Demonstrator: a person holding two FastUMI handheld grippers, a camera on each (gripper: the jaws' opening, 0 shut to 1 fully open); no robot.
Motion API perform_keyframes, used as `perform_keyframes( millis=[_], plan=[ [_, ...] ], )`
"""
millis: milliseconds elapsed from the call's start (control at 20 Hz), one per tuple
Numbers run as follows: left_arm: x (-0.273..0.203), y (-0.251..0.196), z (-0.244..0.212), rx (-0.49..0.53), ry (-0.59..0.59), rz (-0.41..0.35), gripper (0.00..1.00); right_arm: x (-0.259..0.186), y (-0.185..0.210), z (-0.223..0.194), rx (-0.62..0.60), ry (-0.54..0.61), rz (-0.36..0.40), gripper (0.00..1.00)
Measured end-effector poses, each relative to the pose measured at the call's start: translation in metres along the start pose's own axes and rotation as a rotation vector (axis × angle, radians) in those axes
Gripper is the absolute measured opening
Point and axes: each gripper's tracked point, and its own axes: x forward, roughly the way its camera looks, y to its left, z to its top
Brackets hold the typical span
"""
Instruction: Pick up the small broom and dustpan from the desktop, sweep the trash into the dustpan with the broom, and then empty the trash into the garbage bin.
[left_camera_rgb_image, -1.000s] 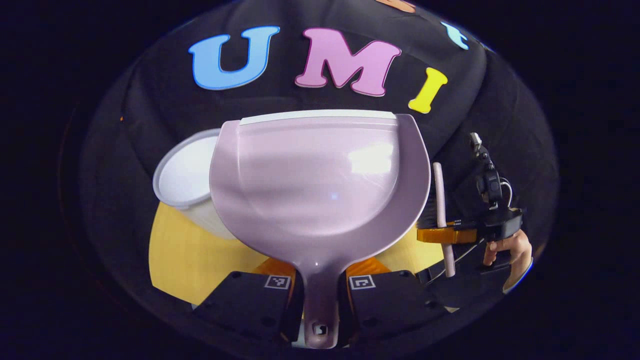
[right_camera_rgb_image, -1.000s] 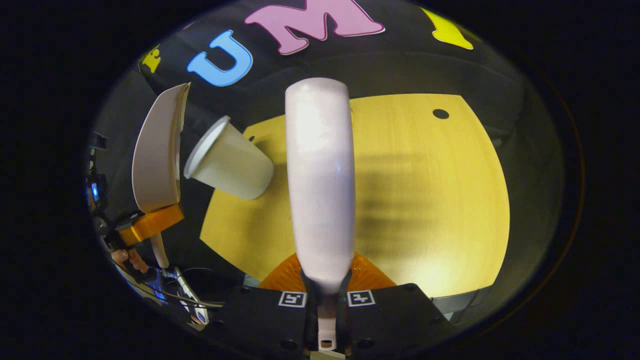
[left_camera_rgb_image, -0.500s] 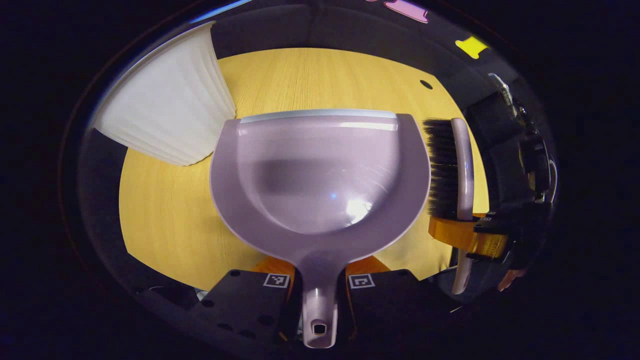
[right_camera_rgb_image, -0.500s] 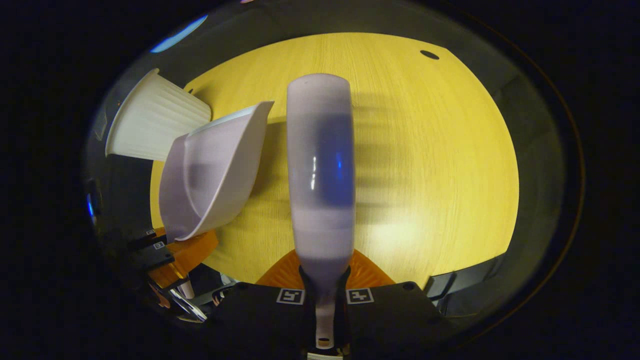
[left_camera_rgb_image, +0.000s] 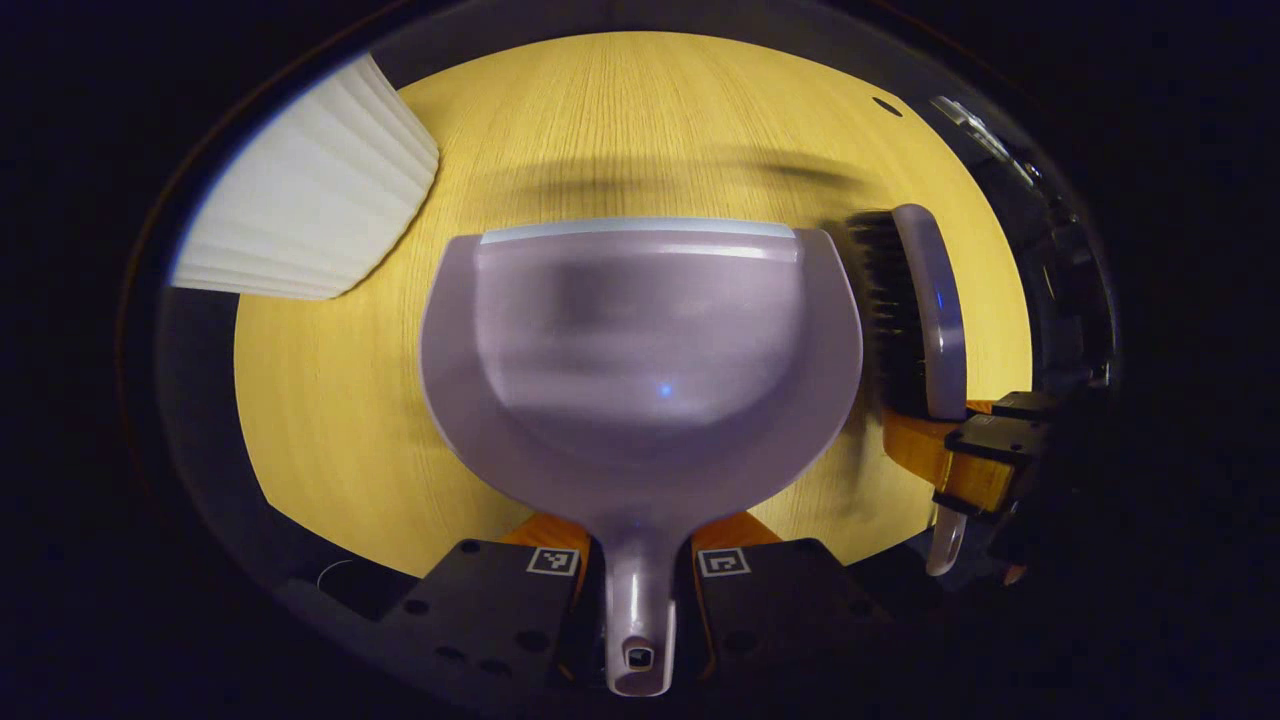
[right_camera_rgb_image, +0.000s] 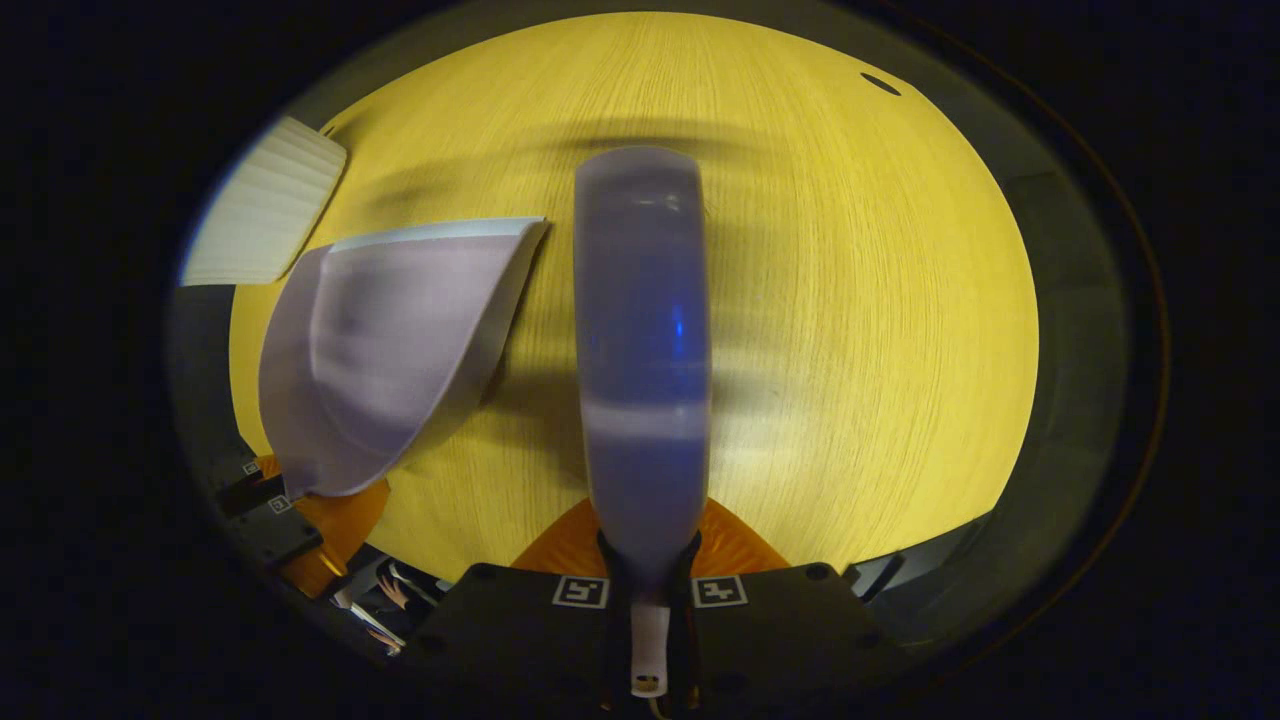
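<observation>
In the left gripper view my left gripper (left_camera_rgb_image: 640, 585) is shut on the handle of the pale lilac dustpan (left_camera_rgb_image: 640, 350), whose empty scoop hangs over the yellow desktop (left_camera_rgb_image: 330, 400) with its lip pointing away. To its right is the small broom (left_camera_rgb_image: 925, 310), dark bristles facing the pan. In the right gripper view my right gripper (right_camera_rgb_image: 648, 600) is shut on the broom's handle, and the broom's lilac back (right_camera_rgb_image: 640, 340) runs straight ahead over the desktop (right_camera_rgb_image: 860, 330). The dustpan (right_camera_rgb_image: 390, 340) is at left, close to the broom. The white ribbed garbage bin (left_camera_rgb_image: 305, 215) stands at the far left.
A small dark hole (right_camera_rgb_image: 880, 84) marks the desktop's far right part. The garbage bin (right_camera_rgb_image: 265, 200) sits at the desktop's far left edge in the right gripper view. The desktop's near edge runs just ahead of both grippers, with dark booth floor beyond it.
Both grippers have tipped forward and down from facing the booth wall to looking at the desktop. The dustpan and broom have come lower and closer together; the bin has slid to the upper left.
</observation>
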Motion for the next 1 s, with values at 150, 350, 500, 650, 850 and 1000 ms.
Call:
perform_keyframes(
  millis=[150, 350, 500, 650, 850, 1000],
  plan=[
    [-0.002, 0.001, -0.002, -0.002, -0.005, 0.008, 0.27, 0.008, -0.003, -0.001, 0.021, 0.028, -0.006, 0.17],
    [0.000, -0.001, -0.008, -0.019, 0.012, -0.005, 0.26, 0.012, -0.001, -0.003, 0.023, 0.048, 0.006, 0.17],
    [0.000, -0.001, -0.014, -0.015, 0.070, -0.050, 0.28, 0.011, 0.002, -0.003, 0.015, 0.063, 0.007, 0.19],
    [-0.002, -0.009, -0.019, -0.053, 0.107, -0.091, 0.31, 0.011, 0.000, -0.002, 0.018, 0.069, -0.003, 0.22],
    [-0.004, -0.012, -0.023, -0.032, 0.132, -0.085, 0.43, 0.008, 0.001, -0.005, 0.004, 0.074, -0.015, 0.30],
    [-0.006, -0.008, -0.023, -0.038, 0.133, -0.061, 0.69, 0.006, 0.000, -0.006, 0.008, 0.067, -0.020, 0.35]
  ],
)
